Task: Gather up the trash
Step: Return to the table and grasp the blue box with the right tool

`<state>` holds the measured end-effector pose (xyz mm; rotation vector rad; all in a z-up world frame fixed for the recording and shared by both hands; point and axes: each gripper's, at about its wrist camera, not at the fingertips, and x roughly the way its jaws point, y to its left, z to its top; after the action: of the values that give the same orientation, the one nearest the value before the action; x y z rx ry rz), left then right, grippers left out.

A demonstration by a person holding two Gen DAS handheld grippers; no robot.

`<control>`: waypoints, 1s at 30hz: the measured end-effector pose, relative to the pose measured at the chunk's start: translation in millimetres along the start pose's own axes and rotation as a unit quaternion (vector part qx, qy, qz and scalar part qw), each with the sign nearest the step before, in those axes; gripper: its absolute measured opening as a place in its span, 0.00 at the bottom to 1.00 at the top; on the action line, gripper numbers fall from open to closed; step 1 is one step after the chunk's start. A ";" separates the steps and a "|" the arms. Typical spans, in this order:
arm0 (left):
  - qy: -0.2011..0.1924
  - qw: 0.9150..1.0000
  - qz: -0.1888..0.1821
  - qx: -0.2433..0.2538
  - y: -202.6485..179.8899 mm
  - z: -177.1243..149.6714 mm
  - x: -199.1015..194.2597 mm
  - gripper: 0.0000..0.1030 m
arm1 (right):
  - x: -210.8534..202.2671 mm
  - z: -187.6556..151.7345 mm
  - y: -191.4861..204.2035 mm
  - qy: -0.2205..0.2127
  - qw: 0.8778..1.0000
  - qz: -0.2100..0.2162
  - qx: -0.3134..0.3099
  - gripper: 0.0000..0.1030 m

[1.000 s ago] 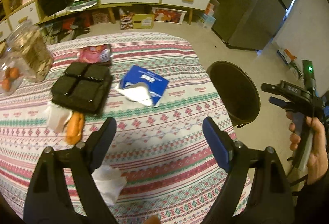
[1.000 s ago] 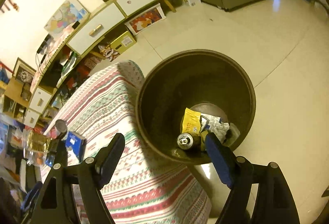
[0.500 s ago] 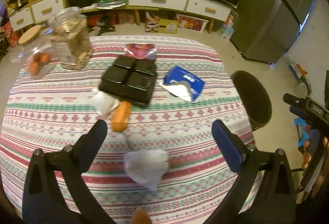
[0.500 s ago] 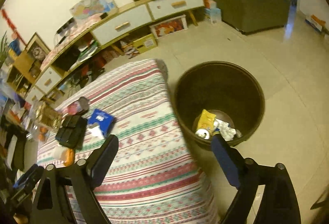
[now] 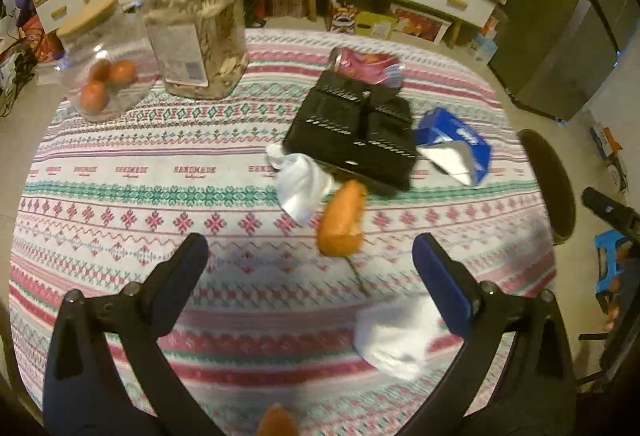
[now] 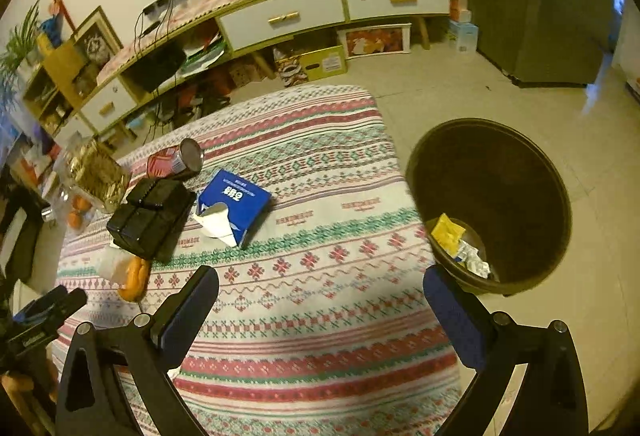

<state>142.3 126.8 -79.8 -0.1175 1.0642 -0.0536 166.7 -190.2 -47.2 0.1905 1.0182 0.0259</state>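
My left gripper point(image 5: 310, 256) hangs open and empty above the patterned tablecloth point(image 5: 120, 195). A crumpled white tissue point(image 5: 394, 336) lies by its right finger. Ahead lie an orange carrot-like piece point(image 5: 342, 222), another white tissue point(image 5: 302, 185) and a blue tissue box point(image 5: 456, 151). My right gripper point(image 6: 322, 296) is open and empty over the table's right side. The brown trash bin point(image 6: 492, 203) stands on the floor to its right, holding a yellow wrapper point(image 6: 446, 232) and crumpled paper. A red can point(image 6: 176, 161) lies on its side further back.
A black pouch point(image 5: 354, 133), a red snack bag point(image 5: 366, 63), a clear jar of snacks point(image 5: 196, 35) and a lidded jar with oranges point(image 5: 100, 75) stand on the table. A low cabinet point(image 6: 320, 15) and a grey fridge point(image 6: 532, 3) line the room's back.
Both grippers opened wider. The left view swung left, bringing the jars and carrot piece toward centre. The right view swung from over the bin to above the table.
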 end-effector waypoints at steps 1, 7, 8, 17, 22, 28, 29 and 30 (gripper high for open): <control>0.004 1.000 0.002 -0.003 1.9 1.9 7.2 0.99 | 5.0 2.1 4.0 0.002 1.000 -0.003 -0.006 1.00; 0.010 0.999 -0.011 -0.035 9.7 19.3 31.7 0.98 | 25.0 8.4 13.1 0.013 1.000 -0.001 -0.009 1.00; 0.009 0.999 -0.010 -0.038 10.2 21.3 33.7 0.98 | 29.4 10.0 14.1 0.016 1.000 0.000 -0.007 1.00; 0.035 0.997 -0.033 -0.065 15.1 32.1 59.3 0.75 | 59.0 21.1 18.8 0.028 1.000 0.007 0.008 1.00; 0.036 0.995 -0.032 -0.091 18.0 37.3 66.8 0.75 | 75.2 23.8 24.8 0.034 0.999 0.011 0.010 1.00; 0.030 0.996 -0.026 -0.083 11.0 42.7 63.5 0.75 | 93.5 27.6 32.5 0.039 0.999 0.014 0.003 1.00; 0.031 0.996 -0.026 -0.081 10.1 42.4 63.3 0.75 | 97.6 28.4 34.4 0.040 0.999 0.017 0.001 1.00; 0.032 0.996 -0.026 -0.080 10.2 42.0 63.7 0.75 | 100.9 29.3 35.9 0.041 0.999 0.017 -0.001 1.00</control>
<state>209.7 133.5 -116.2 -0.2901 1.1282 -0.0185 247.1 -148.1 -111.2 0.2055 1.0970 0.0663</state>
